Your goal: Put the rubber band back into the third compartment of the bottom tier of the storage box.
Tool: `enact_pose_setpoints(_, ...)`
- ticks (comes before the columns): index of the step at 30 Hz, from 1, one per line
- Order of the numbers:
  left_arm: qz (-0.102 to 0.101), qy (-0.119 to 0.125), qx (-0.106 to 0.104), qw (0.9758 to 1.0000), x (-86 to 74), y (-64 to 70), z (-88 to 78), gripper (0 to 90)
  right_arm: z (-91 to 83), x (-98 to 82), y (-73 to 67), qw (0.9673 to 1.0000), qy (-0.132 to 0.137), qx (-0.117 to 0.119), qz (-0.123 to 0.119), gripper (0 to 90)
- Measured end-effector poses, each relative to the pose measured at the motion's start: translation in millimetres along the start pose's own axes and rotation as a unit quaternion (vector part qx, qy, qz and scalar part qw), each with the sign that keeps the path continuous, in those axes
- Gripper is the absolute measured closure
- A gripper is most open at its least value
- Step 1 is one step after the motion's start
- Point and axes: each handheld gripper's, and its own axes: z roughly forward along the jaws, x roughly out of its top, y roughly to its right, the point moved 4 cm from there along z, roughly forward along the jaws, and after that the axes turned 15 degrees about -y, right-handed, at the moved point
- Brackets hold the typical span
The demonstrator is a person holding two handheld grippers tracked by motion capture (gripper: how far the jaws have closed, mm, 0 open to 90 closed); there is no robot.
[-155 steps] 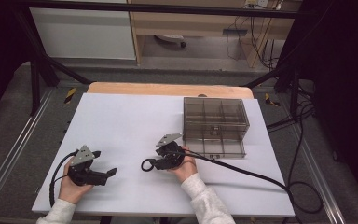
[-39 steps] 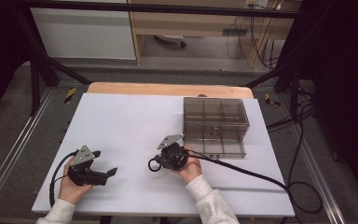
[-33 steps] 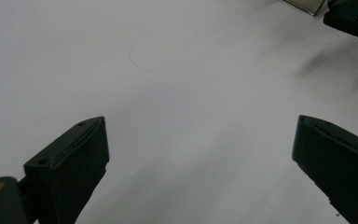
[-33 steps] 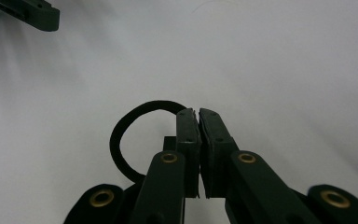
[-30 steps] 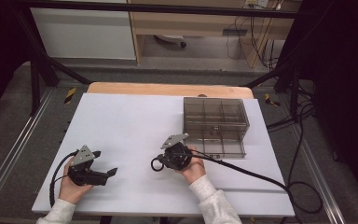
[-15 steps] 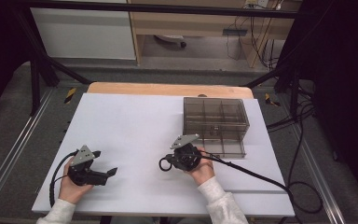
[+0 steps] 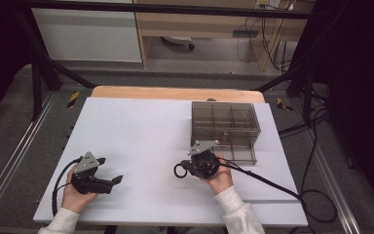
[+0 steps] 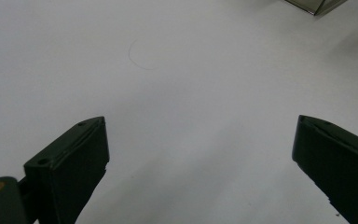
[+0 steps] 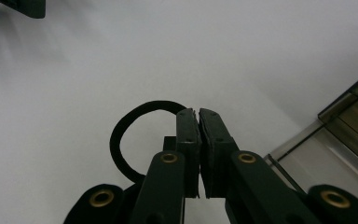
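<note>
My right gripper (image 7: 189, 167) lies on the white table top just in front of the box, pointing left. Its jaws are shut on a thin black ring (image 7: 178, 170). In the right gripper view the two pads meet at the gripper (image 9: 198, 114), and the ring (image 9: 115, 140) loops out to their left. My left gripper (image 7: 110, 170) rests at the table's front left with its jaws wide apart. In the left gripper view the gripper (image 8: 200, 154) has only bare table between its jaws.
A smoky transparent box with compartments (image 7: 225, 122) stands right of centre, its corner seen as the box (image 9: 349, 116) in the right gripper view. The white table top (image 7: 141, 131) spreads between the hands. A black cable (image 7: 268, 181) trails right from my right gripper.
My right hand has carried the ring to the right, closer to the front of the box. The left hand and its gripper have stayed where they were.
</note>
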Motion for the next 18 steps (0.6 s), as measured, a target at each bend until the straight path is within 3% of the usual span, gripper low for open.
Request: enact_pose_setpoints(18, 0.0, -0.001, 0.0, 1.0, -0.1, 0.0, 0.2, 3.5, -19.4, -19.0, 18.7, 0.9996, 0.011, -0.01, 0.022, 87.8)
